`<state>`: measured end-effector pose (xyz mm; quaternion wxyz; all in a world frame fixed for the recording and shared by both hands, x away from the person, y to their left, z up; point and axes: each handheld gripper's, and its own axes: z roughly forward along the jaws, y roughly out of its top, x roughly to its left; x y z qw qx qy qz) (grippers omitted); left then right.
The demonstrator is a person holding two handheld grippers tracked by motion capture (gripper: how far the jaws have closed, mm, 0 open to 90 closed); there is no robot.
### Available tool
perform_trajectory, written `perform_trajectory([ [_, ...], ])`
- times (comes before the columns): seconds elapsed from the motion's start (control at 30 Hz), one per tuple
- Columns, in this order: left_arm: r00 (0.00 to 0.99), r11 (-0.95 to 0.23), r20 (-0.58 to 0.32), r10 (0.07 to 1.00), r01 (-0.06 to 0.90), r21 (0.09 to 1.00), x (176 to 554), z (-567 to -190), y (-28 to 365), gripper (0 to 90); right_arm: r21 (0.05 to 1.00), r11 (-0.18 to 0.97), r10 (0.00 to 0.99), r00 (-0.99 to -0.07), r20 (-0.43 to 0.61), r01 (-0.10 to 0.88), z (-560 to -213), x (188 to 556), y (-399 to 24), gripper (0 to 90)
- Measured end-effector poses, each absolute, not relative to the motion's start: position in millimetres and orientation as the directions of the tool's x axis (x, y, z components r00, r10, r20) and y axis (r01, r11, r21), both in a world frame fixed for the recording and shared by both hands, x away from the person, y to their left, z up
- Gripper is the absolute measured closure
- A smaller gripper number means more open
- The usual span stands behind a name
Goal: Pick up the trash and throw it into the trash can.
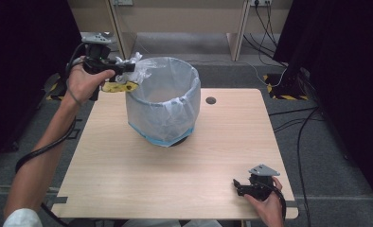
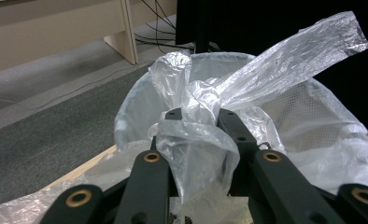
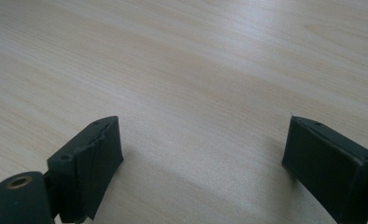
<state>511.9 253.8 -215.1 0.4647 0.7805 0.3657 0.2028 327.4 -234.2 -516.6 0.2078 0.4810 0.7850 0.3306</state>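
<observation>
Above the table's (image 1: 128, 179) far left corner, the left gripper (image 1: 126, 67) pinches a bunched fold of the clear plastic bag (image 2: 196, 140) that lines the bin (image 1: 163, 101), at the bin's left rim. The bin stands near the far edge. The right gripper (image 3: 201, 163) rests at the near right corner, its jaws spread wide over bare wood.

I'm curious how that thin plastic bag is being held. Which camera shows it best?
The left gripper view: the bag is bunched between the left tongs, close up. The high view shows the bag lining a bin, the pinch small. The right gripper view shows bare table.
</observation>
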Motion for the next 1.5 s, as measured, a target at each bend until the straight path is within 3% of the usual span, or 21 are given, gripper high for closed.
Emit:
perform_trajectory([
  [0.83, 0.655, -0.41, 0.031, 0.755, 0.434, 0.802, 549, -230, 183, 70.6, 0.718, 0.325, 0.889, -0.459, -0.009, 0.616, -516, 328, -235, 11.6],
  [0.9, 0.652, -0.413, 0.031, 0.758, 0.443, 0.796, 550, -233, 182, 67.6, 0.718, 0.325, 0.889, -0.459, -0.009, 0.616, -516, 328, -235, 11.6],
  [1.13, 0.65, -0.39, 0.003, 0.76, 0.453, 0.802, 547, -233, 176, 42.0, 0.718, 0.325, 0.889, -0.459, -0.009, 0.616, -516, 328, -235, 11.5],
  [1.5, 0.658, -0.36, -0.032, 0.753, 0.451, 0.817, 535, -227, 183, 35.6, 0.718, 0.325, 0.889, -0.458, -0.009, 0.616, -516, 328, -235, 11.6],
])
